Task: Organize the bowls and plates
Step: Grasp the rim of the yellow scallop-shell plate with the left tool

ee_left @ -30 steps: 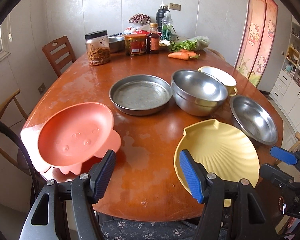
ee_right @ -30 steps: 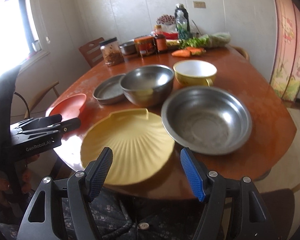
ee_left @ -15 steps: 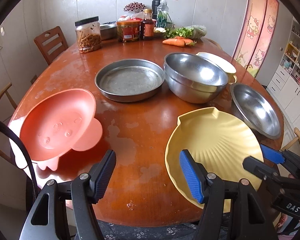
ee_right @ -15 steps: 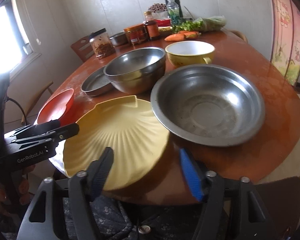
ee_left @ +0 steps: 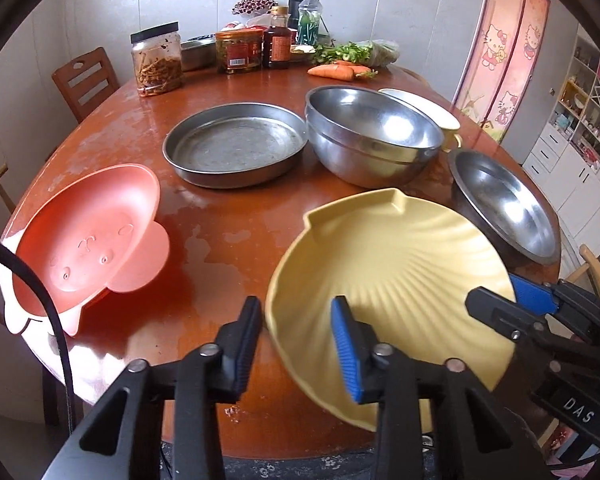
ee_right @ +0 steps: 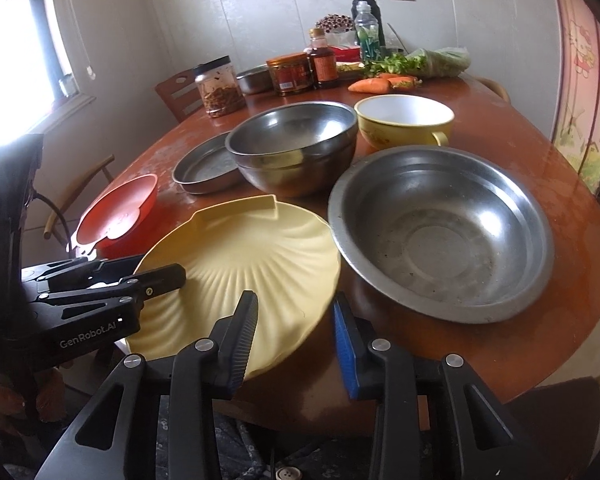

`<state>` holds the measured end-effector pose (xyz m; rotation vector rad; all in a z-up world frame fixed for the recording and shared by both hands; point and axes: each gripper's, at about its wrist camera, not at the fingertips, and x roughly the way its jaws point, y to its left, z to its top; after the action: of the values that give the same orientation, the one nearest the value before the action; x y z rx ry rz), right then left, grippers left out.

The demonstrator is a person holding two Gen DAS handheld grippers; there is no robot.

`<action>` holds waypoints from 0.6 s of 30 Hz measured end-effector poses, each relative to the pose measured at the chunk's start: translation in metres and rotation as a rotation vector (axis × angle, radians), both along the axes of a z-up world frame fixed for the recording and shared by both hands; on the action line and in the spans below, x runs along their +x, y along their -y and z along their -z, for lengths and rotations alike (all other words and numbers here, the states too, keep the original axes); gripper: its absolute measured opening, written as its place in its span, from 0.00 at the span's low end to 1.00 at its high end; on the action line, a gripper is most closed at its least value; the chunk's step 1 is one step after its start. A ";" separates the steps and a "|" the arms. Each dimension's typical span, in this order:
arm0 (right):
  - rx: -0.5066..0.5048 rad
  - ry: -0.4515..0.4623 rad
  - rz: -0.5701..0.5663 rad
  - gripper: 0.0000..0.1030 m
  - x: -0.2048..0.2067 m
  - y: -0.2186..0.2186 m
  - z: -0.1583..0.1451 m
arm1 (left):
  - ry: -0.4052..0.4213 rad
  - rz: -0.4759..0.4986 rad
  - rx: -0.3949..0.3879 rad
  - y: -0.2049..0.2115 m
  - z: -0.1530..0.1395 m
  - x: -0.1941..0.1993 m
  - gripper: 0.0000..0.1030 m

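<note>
Tabletop: hand-held grippers straddling plate

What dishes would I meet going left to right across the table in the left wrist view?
Pink pig-shaped plastic plate → round flat steel pan → yellow shell-shaped plastic plate → shallow steel basin. The deep steel mixing bowl and the yellow cup behind it overlap these in the order, so I leave them out.

A ribbed yellow shell plate lies beside a pink pig-face plate.
</note>
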<state>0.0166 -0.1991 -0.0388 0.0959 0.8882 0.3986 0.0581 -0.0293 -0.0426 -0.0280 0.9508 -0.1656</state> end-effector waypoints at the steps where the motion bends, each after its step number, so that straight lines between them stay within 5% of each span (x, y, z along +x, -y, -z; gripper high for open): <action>1: -0.001 0.005 -0.008 0.35 -0.001 -0.002 0.000 | 0.005 -0.003 0.004 0.000 -0.001 -0.001 0.33; 18: -0.020 0.087 -0.064 0.33 -0.007 -0.032 -0.024 | 0.105 -0.085 -0.016 -0.035 -0.038 -0.021 0.33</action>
<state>0.0092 -0.1671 -0.0144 0.0312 0.8109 0.4499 0.0369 0.0056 -0.0043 -0.0732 0.8421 -0.0954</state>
